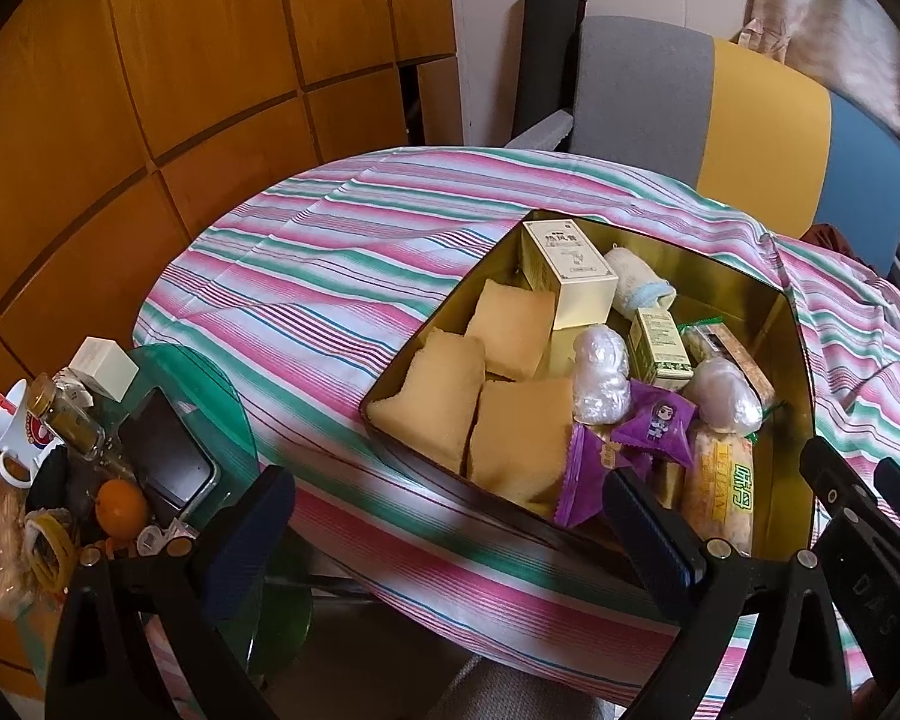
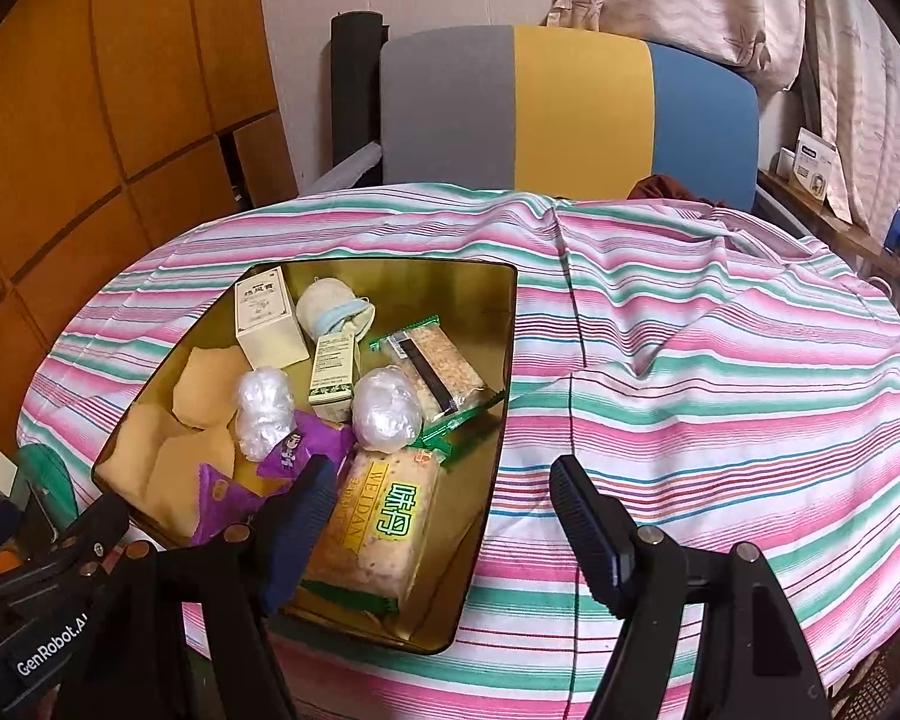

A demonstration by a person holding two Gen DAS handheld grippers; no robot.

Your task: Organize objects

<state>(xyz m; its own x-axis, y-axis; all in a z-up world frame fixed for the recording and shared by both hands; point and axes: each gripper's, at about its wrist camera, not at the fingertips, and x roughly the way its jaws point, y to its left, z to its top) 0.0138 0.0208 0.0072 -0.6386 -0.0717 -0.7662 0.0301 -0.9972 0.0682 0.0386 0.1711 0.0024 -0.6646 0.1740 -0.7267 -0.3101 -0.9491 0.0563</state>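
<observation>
A gold tin box point(image 1: 744, 294) point(image 2: 498, 360) sits on the striped tablecloth. It holds tan cake pieces point(image 1: 444, 402) point(image 2: 207, 387), a cream carton point(image 1: 570, 273) point(image 2: 267, 321), a small green box point(image 1: 660, 348) point(image 2: 333, 375), two plastic-wrapped balls point(image 1: 600, 381) point(image 2: 387, 408), purple packets point(image 1: 654, 429) point(image 2: 225, 501), a WEIDAN cracker pack point(image 1: 720, 489) point(image 2: 381, 531), a rolled cloth point(image 1: 636, 285) point(image 2: 333, 306). My left gripper point(image 1: 450, 534) is open and empty over the box's near corner. My right gripper point(image 2: 444, 525) is open and empty above the box's near right edge.
A green glass side table point(image 1: 210, 384) at the left carries a mug point(image 1: 15, 426), a jar point(image 1: 69, 420), an orange point(image 1: 120, 504), a phone point(image 1: 165, 456) and a white box point(image 1: 105, 363). A grey, yellow and blue chair point(image 2: 570, 108) stands behind the round table.
</observation>
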